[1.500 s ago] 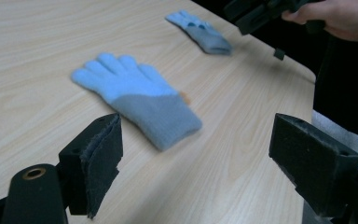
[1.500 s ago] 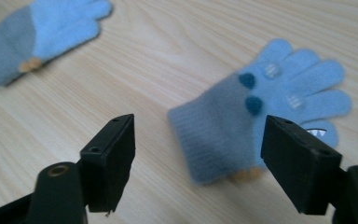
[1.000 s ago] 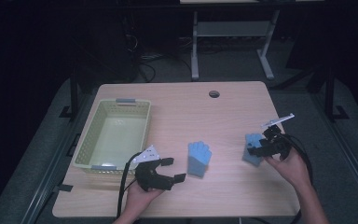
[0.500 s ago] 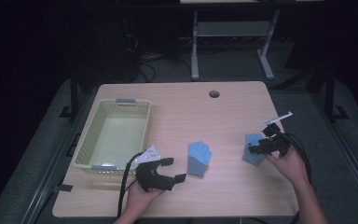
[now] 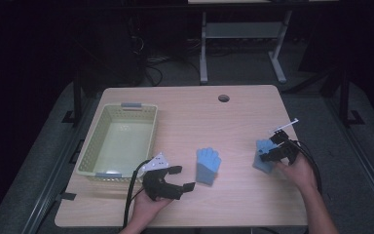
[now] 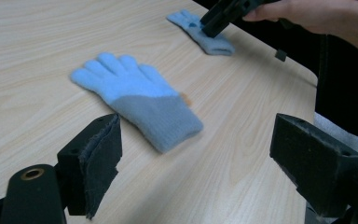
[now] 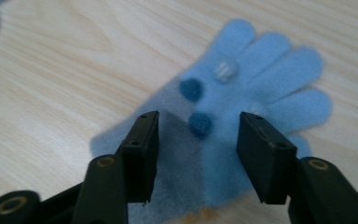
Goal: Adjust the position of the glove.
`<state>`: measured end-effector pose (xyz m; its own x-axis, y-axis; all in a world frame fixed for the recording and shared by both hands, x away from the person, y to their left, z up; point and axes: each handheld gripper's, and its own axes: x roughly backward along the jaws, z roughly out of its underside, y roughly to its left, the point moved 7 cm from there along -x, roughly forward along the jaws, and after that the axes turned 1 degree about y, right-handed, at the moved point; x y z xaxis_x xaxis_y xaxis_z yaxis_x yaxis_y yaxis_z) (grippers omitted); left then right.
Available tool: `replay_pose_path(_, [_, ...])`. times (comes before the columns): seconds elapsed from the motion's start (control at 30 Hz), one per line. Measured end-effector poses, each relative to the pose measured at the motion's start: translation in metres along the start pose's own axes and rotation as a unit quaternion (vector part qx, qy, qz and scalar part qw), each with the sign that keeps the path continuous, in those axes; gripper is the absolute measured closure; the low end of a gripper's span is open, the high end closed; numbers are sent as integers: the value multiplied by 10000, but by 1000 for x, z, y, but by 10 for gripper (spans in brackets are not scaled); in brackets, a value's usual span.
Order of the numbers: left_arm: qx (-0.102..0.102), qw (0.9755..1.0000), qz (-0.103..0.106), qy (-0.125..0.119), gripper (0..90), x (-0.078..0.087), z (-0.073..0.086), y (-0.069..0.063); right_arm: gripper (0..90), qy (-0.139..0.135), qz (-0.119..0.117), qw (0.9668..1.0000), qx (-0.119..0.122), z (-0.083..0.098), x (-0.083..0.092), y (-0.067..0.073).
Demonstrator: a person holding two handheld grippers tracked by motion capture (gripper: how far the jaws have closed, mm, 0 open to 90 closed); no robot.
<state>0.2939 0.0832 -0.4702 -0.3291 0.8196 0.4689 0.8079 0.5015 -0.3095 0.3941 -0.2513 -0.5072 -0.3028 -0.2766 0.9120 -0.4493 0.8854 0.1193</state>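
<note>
Two light blue gloves lie flat on the wooden table (image 5: pixel 214 122). One glove (image 5: pixel 208 165) (image 6: pixel 135 98) rests mid-table, just ahead of my left gripper (image 5: pixel 180 178) (image 6: pixel 198 128), whose jaws stand wide open and empty. The other glove (image 5: pixel 264 155) (image 7: pixel 261 79), with small dark and pale dots on its palm, lies at the right. My right gripper (image 5: pixel 268 155) (image 7: pixel 198 119) points down onto it. Its jaws have just been closing and straddle the glove's palm and cuff, with a gap still between the pads. The left gripper view also shows this glove (image 6: pixel 214 44) under the right gripper (image 6: pixel 209 25).
A pale yellow-green plastic basket (image 5: pixel 139 105) stands empty at the table's left. A round cable hole (image 5: pixel 223 98) sits near the far edge. The table's right edge runs close to my right hand.
My right gripper has sunk a little onto the right glove and its jaws have narrowed. The left gripper and the middle glove have stayed where they were.
</note>
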Motion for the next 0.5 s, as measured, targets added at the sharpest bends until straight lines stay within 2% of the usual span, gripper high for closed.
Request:
replay_pose_path(0.13, [36, 10000, 25, -24, 164, -1, 0, 0, 549, 40, 246, 9996, 139, 0, -2, 0])
replay_pose_path(0.27, [44, 10000, 26, 5, 164, -1, 1, -1, 564, 6, 343, 9993, 132, -1, -4, 1])
replay_pose_path(0.5, [43, 10000, 8, -57, 164, -1, 0, -2, 729, -38, 430, 9988, 239, -1, -4, 2])
